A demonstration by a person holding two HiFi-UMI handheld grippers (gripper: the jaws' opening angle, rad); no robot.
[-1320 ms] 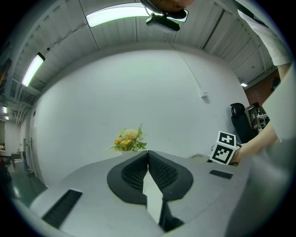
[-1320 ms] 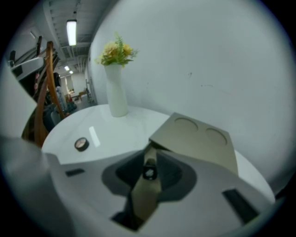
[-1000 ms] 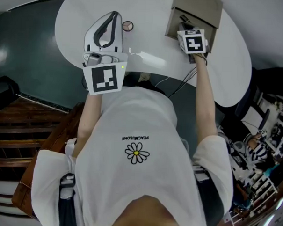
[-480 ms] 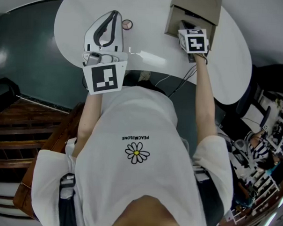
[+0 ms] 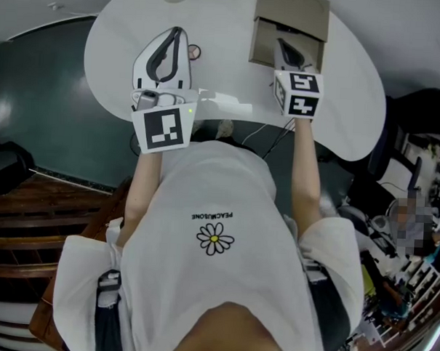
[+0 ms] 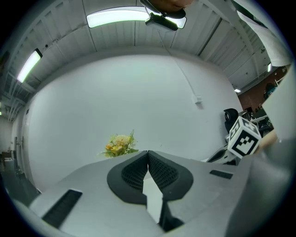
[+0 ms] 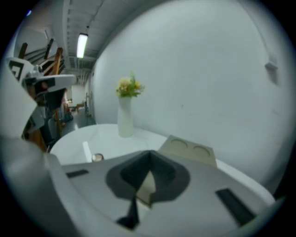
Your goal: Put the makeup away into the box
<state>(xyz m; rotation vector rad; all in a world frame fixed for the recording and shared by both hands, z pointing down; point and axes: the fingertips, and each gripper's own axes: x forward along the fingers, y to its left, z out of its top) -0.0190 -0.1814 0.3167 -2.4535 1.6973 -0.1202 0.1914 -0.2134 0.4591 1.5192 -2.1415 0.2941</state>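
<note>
Right tool (image 5: 281, 45) hangs closed and empty by the box (image 5: 291, 13) (left tool (image 5: 178, 33) likewise, near a compact (image 5: 192, 52)).

There are two hand-held grippers: the left hand-held gripper (image 6: 148, 157) and the right hand-held gripper (image 7: 149, 159). One box (image 5: 293, 11) stands on the one white surface (image 5: 340, 85), and its top shows two round recesses. Left of the box lies one small round compact (image 5: 194, 52). Also left of the box stands one vase (image 7: 125, 120), holding one bunch of flowers (image 7: 129, 86).
</note>
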